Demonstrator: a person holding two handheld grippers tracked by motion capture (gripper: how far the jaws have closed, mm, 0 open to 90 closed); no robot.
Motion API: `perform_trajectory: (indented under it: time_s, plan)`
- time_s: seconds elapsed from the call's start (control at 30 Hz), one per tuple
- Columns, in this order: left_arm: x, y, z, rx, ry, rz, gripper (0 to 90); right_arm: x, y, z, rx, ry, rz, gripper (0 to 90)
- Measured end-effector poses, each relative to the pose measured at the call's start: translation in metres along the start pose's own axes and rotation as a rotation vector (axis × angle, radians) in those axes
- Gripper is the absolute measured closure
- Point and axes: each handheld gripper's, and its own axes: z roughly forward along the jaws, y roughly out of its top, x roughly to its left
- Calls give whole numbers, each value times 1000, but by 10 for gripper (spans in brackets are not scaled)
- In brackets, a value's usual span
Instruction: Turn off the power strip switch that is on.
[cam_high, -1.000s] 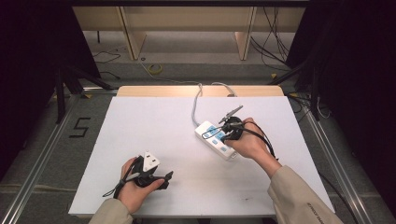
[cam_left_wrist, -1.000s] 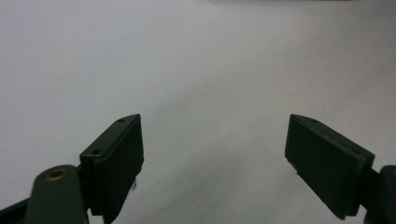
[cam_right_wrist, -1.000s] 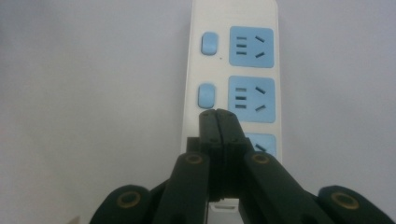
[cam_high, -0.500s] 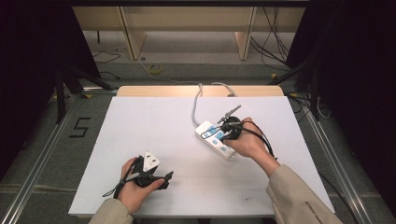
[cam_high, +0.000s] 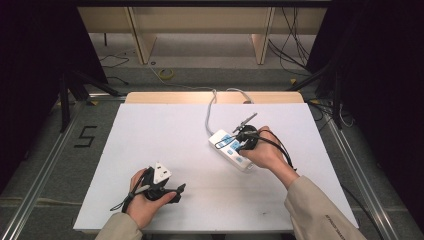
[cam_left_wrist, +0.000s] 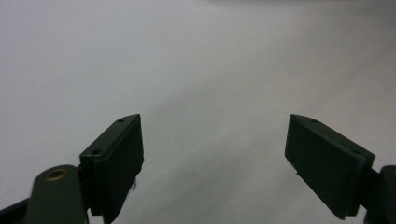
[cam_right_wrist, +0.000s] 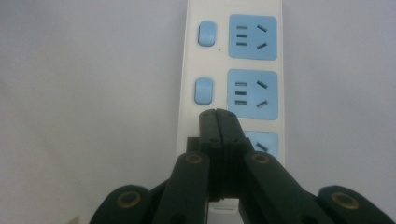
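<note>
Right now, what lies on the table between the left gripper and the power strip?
Nothing: in the high view, only bare white table separates the left gripper from the power strip.

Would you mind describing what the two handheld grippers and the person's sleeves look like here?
Both grippers are black. The left gripper has flat rectangular jaw pads with small screw holes and a brass-coloured rivet at a link; in the high view a white three-cornered plate sits on top. The right gripper shows four brass-ringed pivots on its black links, and thin black cables loop from it. The sleeves are beige.
</note>
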Motion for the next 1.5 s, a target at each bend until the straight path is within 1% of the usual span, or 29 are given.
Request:
perform_trajectory:
  time_s: [0.23,0.43,0.73,1.07,1.1,1.17,1.33,1.5]
  plan:
    - [0,0,0,0,-1,3,193,1,0,2,15,2,6,900]
    - [0,0,1,-2,0,4,193,1,0,3,26,4,-2,900]
    - [0,0,1,3,-1,6,193,1,0,4,37,9,0,900]
    - [-1,0,1,-3,-1,0,193,1,0,6,51,12,-1,900]
    - [-1,0,1,1,-1,6,192,2,0,6,53,11,0,900]
    - [-1,0,1,-4,-1,0,193,2,0,7,59,10,-1,900]
    - [-1,0,1,4,-1,7,193,2,0,8,67,10,0,900]
    - [-1,0,1,2,-2,6,193,2,0,9,71,12,1,900]
